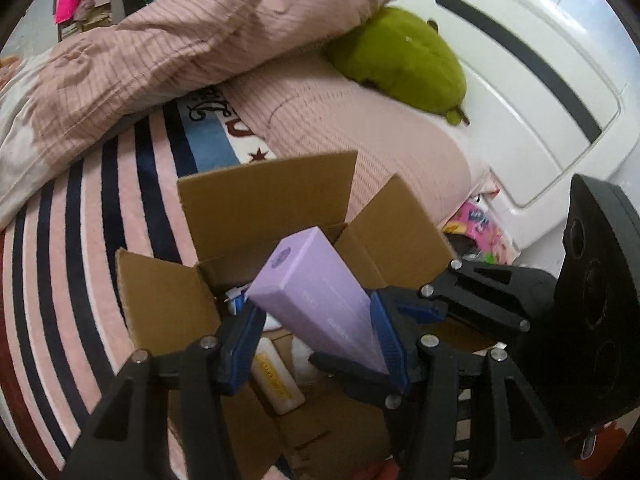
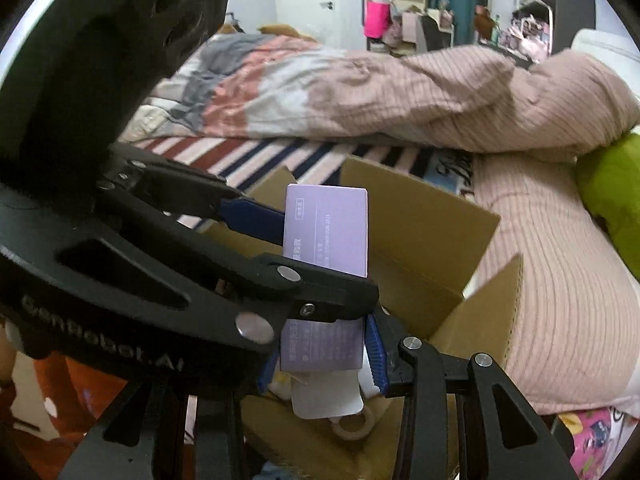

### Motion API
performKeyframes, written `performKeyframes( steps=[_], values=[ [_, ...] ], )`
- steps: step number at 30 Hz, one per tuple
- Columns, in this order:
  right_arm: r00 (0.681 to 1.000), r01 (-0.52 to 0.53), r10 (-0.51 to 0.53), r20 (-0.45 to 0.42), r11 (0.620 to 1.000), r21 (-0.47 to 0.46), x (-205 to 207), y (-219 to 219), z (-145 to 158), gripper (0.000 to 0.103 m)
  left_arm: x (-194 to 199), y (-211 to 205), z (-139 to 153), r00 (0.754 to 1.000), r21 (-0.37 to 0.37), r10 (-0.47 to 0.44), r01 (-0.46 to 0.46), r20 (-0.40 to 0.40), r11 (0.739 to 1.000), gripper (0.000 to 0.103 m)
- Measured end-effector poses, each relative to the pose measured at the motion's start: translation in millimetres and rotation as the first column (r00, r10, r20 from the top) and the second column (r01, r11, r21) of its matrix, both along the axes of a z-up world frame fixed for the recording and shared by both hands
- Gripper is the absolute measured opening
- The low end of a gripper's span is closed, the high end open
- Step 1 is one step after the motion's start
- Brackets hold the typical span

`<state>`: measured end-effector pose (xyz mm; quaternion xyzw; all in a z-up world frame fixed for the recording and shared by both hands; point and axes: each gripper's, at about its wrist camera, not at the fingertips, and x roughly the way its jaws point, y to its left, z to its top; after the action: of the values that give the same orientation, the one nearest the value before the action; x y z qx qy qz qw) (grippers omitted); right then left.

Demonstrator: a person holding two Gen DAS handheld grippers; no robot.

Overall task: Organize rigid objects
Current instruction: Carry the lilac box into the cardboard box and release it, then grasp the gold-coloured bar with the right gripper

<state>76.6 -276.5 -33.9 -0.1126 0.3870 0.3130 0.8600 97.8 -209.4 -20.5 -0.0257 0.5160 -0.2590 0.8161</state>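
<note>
A long lilac carton (image 1: 316, 288) hangs tilted over an open cardboard box (image 1: 264, 196) on the bed. My left gripper (image 1: 312, 340) has its blue pads against the carton's two wide sides. My right gripper (image 1: 360, 336) reaches in from the right and clamps the same carton nearer its lower end. In the right wrist view the lilac carton (image 2: 328, 228) stands upright, with my right gripper (image 2: 322, 360) shut on its lower part. There the left gripper (image 2: 320, 256) crosses it from the left. The cardboard box (image 2: 420, 216) lies below.
Inside the box lie a white bottle with a yellow label (image 1: 276, 380) and a tape roll (image 2: 352, 424). Its flaps stand up. Around it are a striped blanket (image 1: 60, 280), pink pillows (image 1: 360, 128), a green plush (image 1: 404, 56) and a white headboard (image 1: 520, 80).
</note>
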Motion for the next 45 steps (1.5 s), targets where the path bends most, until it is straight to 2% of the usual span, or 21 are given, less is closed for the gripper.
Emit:
performKeyframes(
  steps=[3, 7, 12, 17, 22, 27, 29, 31, 34, 38, 39, 42, 44, 45],
  values=[
    [0.999, 0.04, -0.04, -0.019, 0.999, -0.01, 3.7, -2.3, -5.4, 0.04, -2.0, 3.8, -1.8, 1.0, 0.04, -0.006, 0.006, 0.001, 0.999, 0.066],
    [0.998, 0.061, -0.061, -0.002, 0.998, -0.016, -1.5, 0.1, -0.7, 0.049, -7.6, 26.6, 10.0, 0.999, -0.015, 0.034, -0.034, 0.013, 0.999, 0.067],
    [0.998, 0.053, -0.053, 0.02, 0.999, 0.005, -7.5, 16.4, 14.4, 0.05, -29.0, 76.6, 36.5, 0.991, -0.033, 0.103, -0.101, 0.085, 0.994, 0.067],
    [0.999, -0.027, 0.023, 0.039, 0.995, 0.095, -22.2, 58.1, 35.1, 0.05, -57.1, 146.6, 46.7, 0.963, 0.0, 0.216, -0.219, 0.164, 0.976, 0.067],
    [0.991, -0.124, 0.117, 0.06, 0.983, 0.138, -38.1, 121.6, 40.6, 0.05, -80.8, 216.1, 30.1, 0.918, 0.036, 0.326, -0.343, 0.224, 0.939, 0.067],
    [0.992, -0.126, 0.126, 0.01, 0.99, 0.067, -33.6, 181.9, 6.2, 0.05, -89.9, 257.3, 0.5, 0.901, 0.034, 0.368, -0.386, 0.229, 0.922, 0.067],
    [0.994, -0.109, 0.108, 0.011, 0.994, 0.033, -30.5, 196.5, -8.3, 0.05, -91.6, 268.7, -13.3, 0.898, 0.023, 0.379, -0.394, 0.224, 0.919, 0.067],
    [0.996, -0.083, 0.083, -0.027, 0.997, 0.003, -25.2, 208.2, -29.0, 0.05, -92.1, 277.9, -25.6, 0.897, 0.001, 0.388, -0.397, 0.213, 0.918, 0.067],
    [0.997, -0.02, 0.017, -0.078, 0.999, -0.041, -15.3, 212.3, -54.7, 0.049, -93.5, 288.4, -40.6, 0.895, -0.043, 0.403, -0.403, 0.189, 0.914, 0.067],
    [0.987, 0.157, -0.16, -0.002, 0.968, -0.197, 3.0, 204.9, -88.7, 0.048, -93.2, 290.5, -55.9, 0.899, -0.05, 0.401, -0.399, 0.175, 0.916, 0.067],
    [0.98, 0.191, -0.198, -0.009, 0.957, -0.22, 9.8, 200.3, -97.3, 0.044, -93.3, 290.8, -58.4, 0.901, -0.045, 0.398, -0.396, 0.175, 0.917, 0.067],
    [0.959, 0.251, -0.274, -0.075, 0.942, -0.224, 27.0, 187.2, -118.9, 0.038, -95.7, 291.9, -64.0, 0.902, -0.043, 0.396, -0.395, 0.172, 0.918, 0.067],
    [0.95, 0.284, -0.307, -0.063, 0.928, -0.241, 29.6, 184.7, -129.6, 0.036, -97.0, 294.4, -65.3, 0.9, -0.045, 0.404, -0.402, 0.166, 0.915, 0.067],
    [0.951, 0.284, -0.304, -0.057, 0.93, -0.235, 29.2, 185.6, -132.8, 0.031, -97.8, 295.3, -66.1, 0.898, -0.04, 0.409, -0.408, 0.162, 0.912, 0.067]
  ],
)
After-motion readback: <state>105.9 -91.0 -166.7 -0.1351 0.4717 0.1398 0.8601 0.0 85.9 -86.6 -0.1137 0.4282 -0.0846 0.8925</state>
